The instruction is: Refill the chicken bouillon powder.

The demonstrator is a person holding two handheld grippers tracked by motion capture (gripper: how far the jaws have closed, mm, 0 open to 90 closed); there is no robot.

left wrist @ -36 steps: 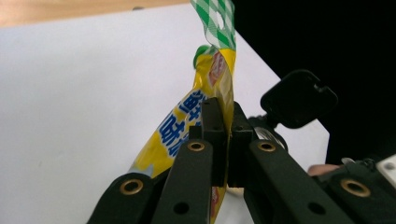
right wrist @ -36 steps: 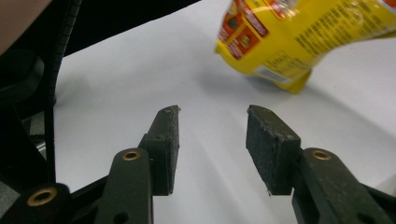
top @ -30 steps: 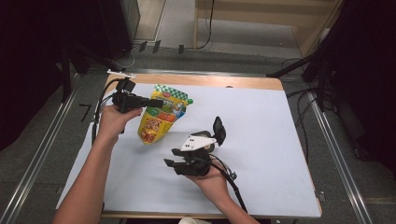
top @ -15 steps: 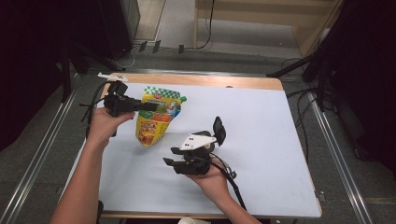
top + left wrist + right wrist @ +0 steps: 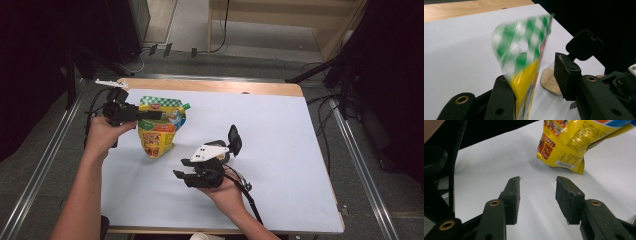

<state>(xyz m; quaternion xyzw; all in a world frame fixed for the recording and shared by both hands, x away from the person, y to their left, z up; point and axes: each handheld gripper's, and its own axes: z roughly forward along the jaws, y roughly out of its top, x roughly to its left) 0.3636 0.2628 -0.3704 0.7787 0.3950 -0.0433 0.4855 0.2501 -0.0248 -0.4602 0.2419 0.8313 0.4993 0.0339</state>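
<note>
A yellow pouch [image 5: 159,131] with a green-checked top stands tilted on the white table [image 5: 280,130], left of centre. My left gripper [image 5: 156,115] reaches across its top from the left. In the left gripper view the jaws have just been opening: the blurred pouch top [image 5: 524,52] leans against one jaw while the other pad [image 5: 567,75] stands apart from it, so my left gripper [image 5: 534,71] is open. My right gripper [image 5: 178,168] rests near the table's middle, pointing left at the pouch. It is open and empty [image 5: 537,183], with the pouch bottom [image 5: 566,142] lying beyond it.
A wooden strip [image 5: 210,86] runs along the table's far edge. Metal rails [image 5: 47,165] flank both sides, and cables [image 5: 330,125] hang off the right side. Bare white surface [image 5: 290,165] stretches to the right of my right gripper.
The left hand has drawn a little to the left, and its jaws have opened off the pouch top. The right hand and its gripper have kept still.
</note>
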